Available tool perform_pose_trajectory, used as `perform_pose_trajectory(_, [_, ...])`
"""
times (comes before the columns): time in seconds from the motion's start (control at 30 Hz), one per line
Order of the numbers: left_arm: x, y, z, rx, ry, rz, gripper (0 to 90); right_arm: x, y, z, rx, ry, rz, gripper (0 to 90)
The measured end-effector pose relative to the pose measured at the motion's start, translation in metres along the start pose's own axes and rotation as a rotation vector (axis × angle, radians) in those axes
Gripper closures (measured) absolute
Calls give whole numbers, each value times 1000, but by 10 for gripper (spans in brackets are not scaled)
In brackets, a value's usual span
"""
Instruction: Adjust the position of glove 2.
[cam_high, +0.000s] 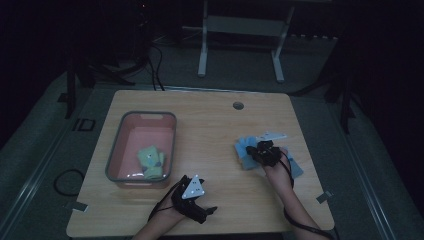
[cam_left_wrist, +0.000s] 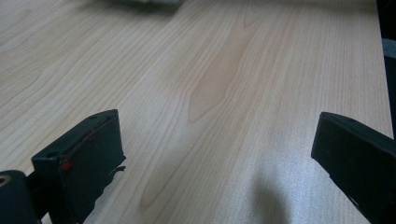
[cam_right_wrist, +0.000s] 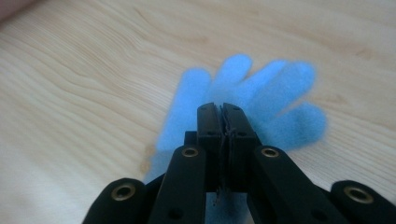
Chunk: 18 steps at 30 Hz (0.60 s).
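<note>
A blue glove (cam_right_wrist: 261, 88) lies flat on the wooden table (cam_right_wrist: 70, 93), fingers spread away from the camera. My right gripper (cam_right_wrist: 222, 108) has its jaws pressed together over the glove's palm, pinching the fabric. From above, the right gripper (cam_high: 260, 151) sits on the blue glove (cam_high: 243, 148) at the table's right. My left gripper (cam_left_wrist: 217, 128) stands open above bare wood with nothing between its jaws. In the high view the left gripper (cam_high: 205, 212) is near the front edge.
A grey-rimmed pink bin (cam_high: 116, 150) stands at the left of the table (cam_high: 210, 125) and holds a green and yellow glove (cam_high: 151, 161). A round cable hole (cam_high: 238, 105) sits near the far edge. The room around is dark.
</note>
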<state>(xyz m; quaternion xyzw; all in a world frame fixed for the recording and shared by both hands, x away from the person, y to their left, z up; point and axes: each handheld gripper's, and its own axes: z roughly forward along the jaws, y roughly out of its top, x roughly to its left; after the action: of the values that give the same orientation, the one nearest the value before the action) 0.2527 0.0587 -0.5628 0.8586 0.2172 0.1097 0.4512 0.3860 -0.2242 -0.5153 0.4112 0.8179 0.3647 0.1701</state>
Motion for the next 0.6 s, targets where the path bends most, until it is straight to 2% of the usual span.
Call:
perform_pose_trajectory(0.03, [-1, 0, 0, 1, -4, 5, 23, 8, 3, -11, -17, -4, 17, 872])
perform_pose_trajectory(0.13, [-1, 0, 0, -1, -6, 2, 24, 24, 7, -27, -42, -17, 21, 873])
perform_pose_trajectory(0.27, [0, 0, 0, -3, -6, -1, 24, 46, 9, -40, -54, -14, 31, 872])
perform_pose_trajectory(0.3, [0, 0, 0, -4, -6, 0, 23, 51, 8, -42, -54, -8, 26, 873])
perform_pose_trajectory(0.37, [0, 0, -1, -5, -6, -2, 23, 59, 6, -44, -63, -4, 49, 873])
perform_pose_trajectory(0.43, [0, 0, -1, -9, -6, -2, 23, 66, 2, -44, -60, 13, 44, 872])
perform_pose_trajectory(0.6, [-1, 0, -1, -13, -9, -2, 24, 75, -15, -28, -20, 49, 58, 871])
